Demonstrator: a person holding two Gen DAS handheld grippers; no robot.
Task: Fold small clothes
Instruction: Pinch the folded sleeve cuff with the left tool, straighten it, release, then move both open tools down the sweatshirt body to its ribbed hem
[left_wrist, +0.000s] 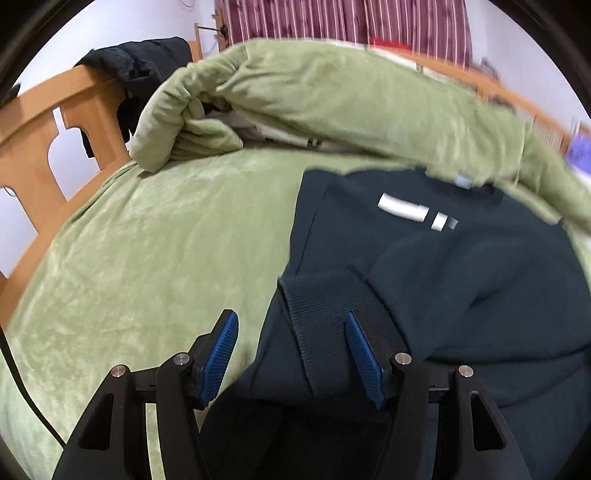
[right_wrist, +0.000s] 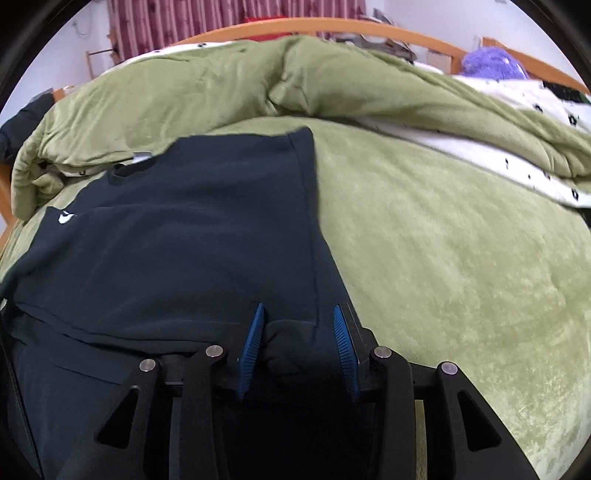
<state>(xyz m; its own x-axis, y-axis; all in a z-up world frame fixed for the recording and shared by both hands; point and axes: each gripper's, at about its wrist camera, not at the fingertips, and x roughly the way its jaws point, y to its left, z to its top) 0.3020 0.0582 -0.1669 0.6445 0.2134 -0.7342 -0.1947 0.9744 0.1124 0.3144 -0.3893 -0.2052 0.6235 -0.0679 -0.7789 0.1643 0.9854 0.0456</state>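
Bed: covered by a green fleece blanket (left_wrist: 147, 229), pretty much filling both views, kinda smooth in the middle.
Duvet: a green duvet (left_wrist: 332, 96) is bunched up in a long roll along the far side of the bed, its white patterned underside (right_wrist: 517, 173) showing on the right.
Bed frame: orange wooden bed frame (left_wrist: 40, 147) on the left with cutouts, a black jacket (left_wrist: 140, 74) slung over the top rail.
Curtain: red striped curtain (left_wrist: 351, 18) behind it all.
Sweatshirt: the dark teal sweatshirt (left_wrist: 461, 277) lies flat on the blanket, neck end up against the duvet roll, white logo marks (left_wrist: 406, 210) on the chest. One sleeve is folded in across the body, its ribbed cuff (left_wrist: 325, 314) pointing toward the near edge.
Purple thing: a fuzzy purple lump (right_wrist: 491, 64) at the far right corner, can't tell what it is.
Left gripper: left gripper (left_wrist: 291, 332) has its jaws spread apart, nothing pinched; the ribbed cuff sits loose between the blue pads (left_wrist: 218, 358), touching neither as far as the view shows.
Right gripper: right gripper (right_wrist: 299, 325) is clamped on a bunched fold of the sweatshirt at its right-hand near edge, fabric puffed up between the pads (right_wrist: 251, 350).
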